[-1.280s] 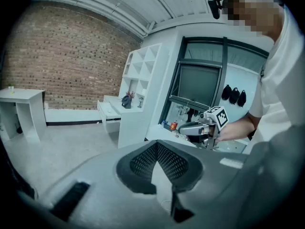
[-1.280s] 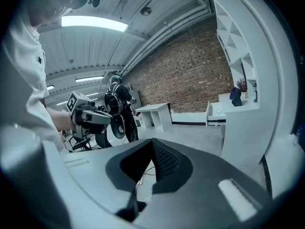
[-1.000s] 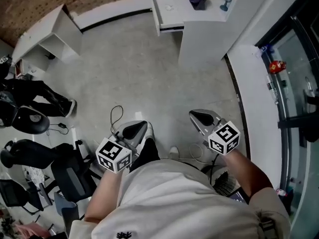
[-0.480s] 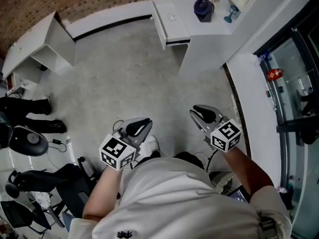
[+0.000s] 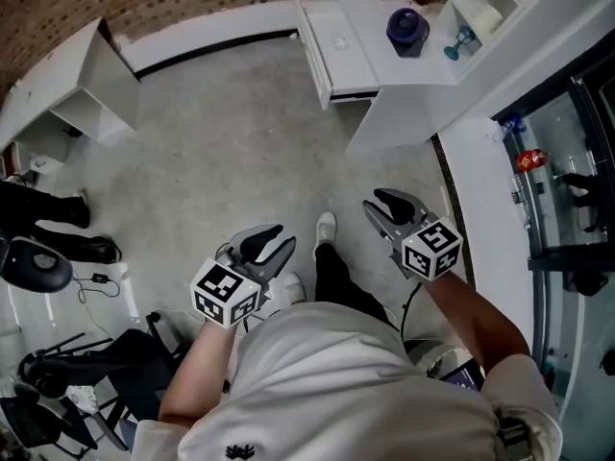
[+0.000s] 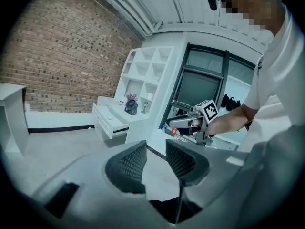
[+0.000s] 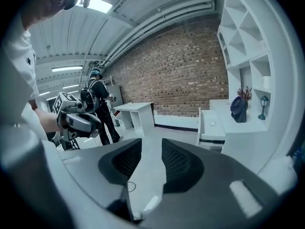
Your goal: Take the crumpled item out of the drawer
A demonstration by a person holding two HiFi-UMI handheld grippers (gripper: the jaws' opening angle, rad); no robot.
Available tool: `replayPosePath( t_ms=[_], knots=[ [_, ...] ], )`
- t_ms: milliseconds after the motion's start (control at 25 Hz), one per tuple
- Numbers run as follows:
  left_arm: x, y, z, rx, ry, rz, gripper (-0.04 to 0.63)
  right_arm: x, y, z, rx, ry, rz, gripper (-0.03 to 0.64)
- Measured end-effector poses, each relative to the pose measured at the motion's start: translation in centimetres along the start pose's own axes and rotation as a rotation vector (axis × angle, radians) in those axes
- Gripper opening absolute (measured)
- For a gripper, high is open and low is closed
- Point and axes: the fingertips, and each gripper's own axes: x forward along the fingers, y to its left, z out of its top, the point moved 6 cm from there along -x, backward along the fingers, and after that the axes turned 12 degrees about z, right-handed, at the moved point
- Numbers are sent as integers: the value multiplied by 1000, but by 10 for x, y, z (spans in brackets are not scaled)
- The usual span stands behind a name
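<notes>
Left gripper (image 5: 279, 240): jaws opening, nothing between.
Right gripper (image 5: 377, 206): jaws opening, empty.
Crumpled item (image 5: 339, 41): small, pale, inside open drawer (image 5: 352, 71), well apart from both.
Progress: nothing done; approach, grasp, lift-out left.

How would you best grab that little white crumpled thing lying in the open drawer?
Probably from straight above, pinching the crumpled item across its middle. It lies low on the floor of the pulled-out drawer, whose walls block a sideways approach while the top is open. It shows too small to choose a fold.
</notes>
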Motion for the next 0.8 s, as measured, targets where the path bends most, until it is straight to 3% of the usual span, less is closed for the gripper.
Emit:
replayPosePath(
  t_ms=[240, 560, 800],
  knots=[
    [50, 37, 32, -16, 14, 49, 120, 37, -75, 27, 0, -43, 13, 138],
    [156, 79, 97, 5, 61, 62, 120, 77, -195, 62, -20, -12, 38, 141],
    [237, 99, 140, 15, 47, 56, 120, 101, -283, 68, -28, 23, 39, 141]
  ],
)
